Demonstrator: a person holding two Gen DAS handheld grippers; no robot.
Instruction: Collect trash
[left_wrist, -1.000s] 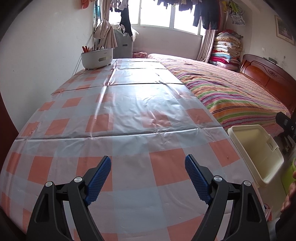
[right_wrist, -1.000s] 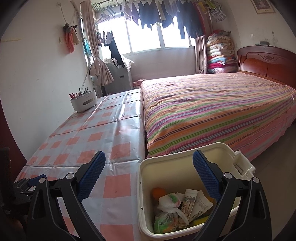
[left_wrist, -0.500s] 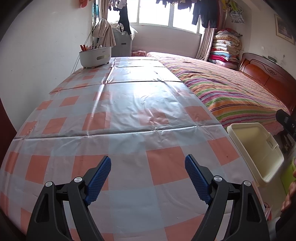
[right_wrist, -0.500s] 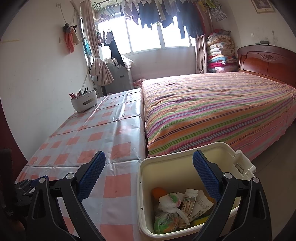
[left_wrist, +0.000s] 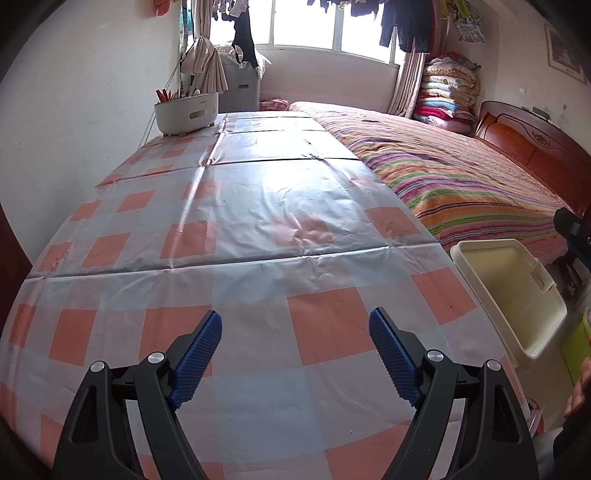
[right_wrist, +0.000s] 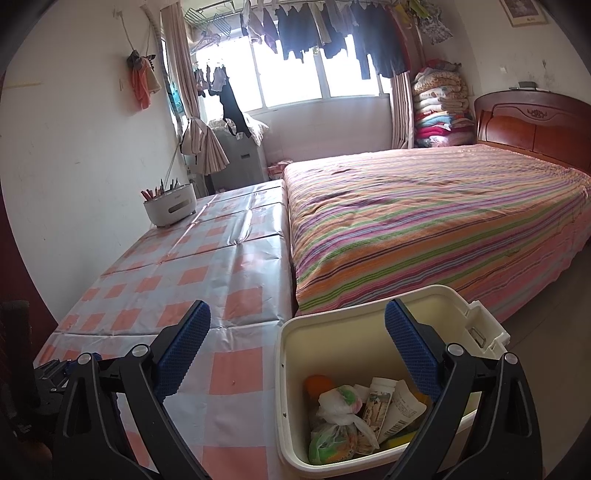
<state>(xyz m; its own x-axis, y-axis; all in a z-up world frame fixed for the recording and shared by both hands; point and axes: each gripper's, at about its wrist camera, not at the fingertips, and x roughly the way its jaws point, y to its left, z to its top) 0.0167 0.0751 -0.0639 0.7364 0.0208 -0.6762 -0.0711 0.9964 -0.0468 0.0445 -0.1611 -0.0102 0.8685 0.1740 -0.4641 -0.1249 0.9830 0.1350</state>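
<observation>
Left gripper (left_wrist: 295, 354): its blue pads are standing wide apart, gripping nothing, and are hanging over the checked tablecloth (left_wrist: 258, 229) at the near end of the table.
Right gripper (right_wrist: 297, 341): its jaws are also spreading wide with nothing between them; the left finger is sitting over the cloth, the right finger over the open bin.
Bin (right_wrist: 284, 376): a cream plastic tub is standing upright just beside the table's near right corner, its mouth facing up and its long axis running from near to far, with the striped bed (right_wrist: 424, 229) just beyond its far rim.
Trash (right_wrist: 351, 417): knotted plastic bags, a white tube, printed cartons and something orange are lying in the bottom of the bin; the tube's long axis is tilting up toward the far right.
Left view only: the bin (left_wrist: 509, 295) is showing at the right edge, its contents hidden by its near wall; the tabletop is filling most of the picture.
Right view only: the bin's contents are showing, and the left gripper's black body is peeking in at the near left edge.
Far end: a white holder (left_wrist: 186, 112) with pencils is standing at the table's far left.
</observation>
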